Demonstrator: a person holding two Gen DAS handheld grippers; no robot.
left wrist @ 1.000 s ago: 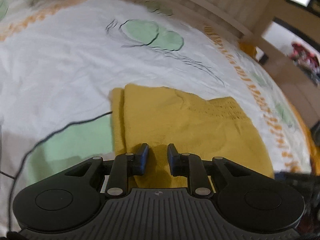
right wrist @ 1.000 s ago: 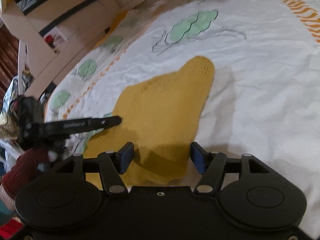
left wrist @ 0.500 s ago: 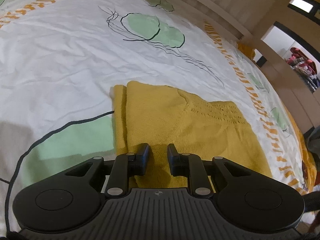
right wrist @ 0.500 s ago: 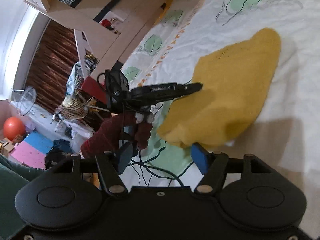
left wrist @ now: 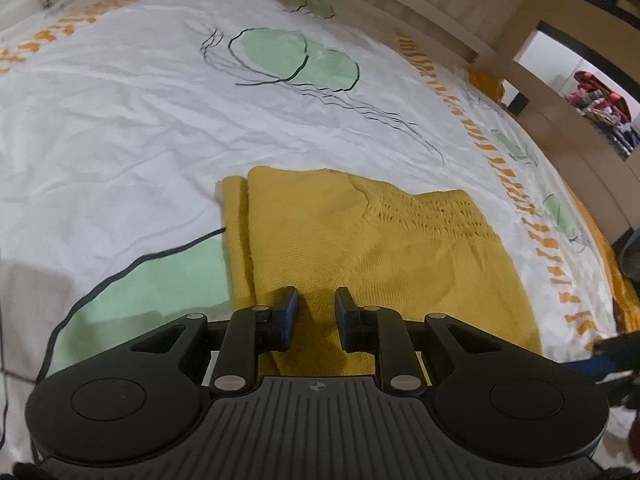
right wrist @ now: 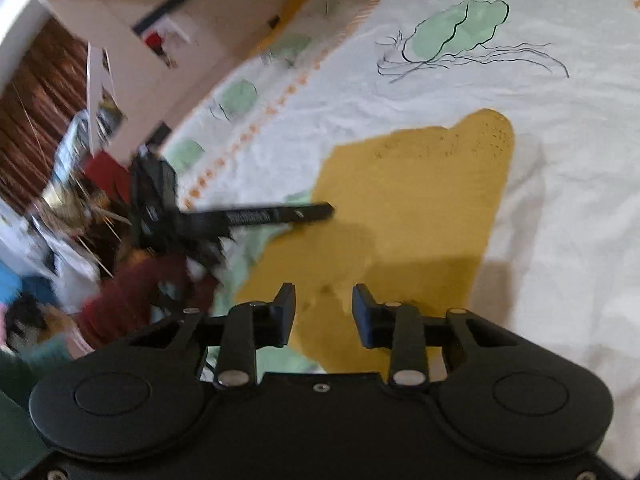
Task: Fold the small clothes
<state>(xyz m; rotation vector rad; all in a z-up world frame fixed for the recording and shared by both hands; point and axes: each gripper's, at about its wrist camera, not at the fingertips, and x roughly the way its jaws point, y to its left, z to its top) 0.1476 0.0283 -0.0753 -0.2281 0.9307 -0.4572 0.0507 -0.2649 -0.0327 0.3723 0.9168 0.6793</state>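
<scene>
A yellow knitted garment [left wrist: 368,256] lies folded flat on the white bed sheet [left wrist: 120,128], with a narrow folded strip along its left edge. It also shows in the right wrist view [right wrist: 408,208]. My left gripper [left wrist: 316,312] hovers over the garment's near edge with its jaws a small gap apart and nothing between them. My right gripper [right wrist: 324,312] is open over the garment's near corner, holding nothing. The left gripper tool [right wrist: 256,216] shows from the side in the right wrist view, its tip at the garment's left edge.
The sheet has green leaf prints [left wrist: 296,56] and an orange striped border [left wrist: 520,192]. A wooden bed frame [left wrist: 420,0] runs along the far side. Cluttered floor items and a cardboard box [right wrist: 168,32] lie off the bed's left side.
The right gripper swung back over the garment and its jaws narrowed from wide open. The left gripper stayed over the near edge with almost no movement.
</scene>
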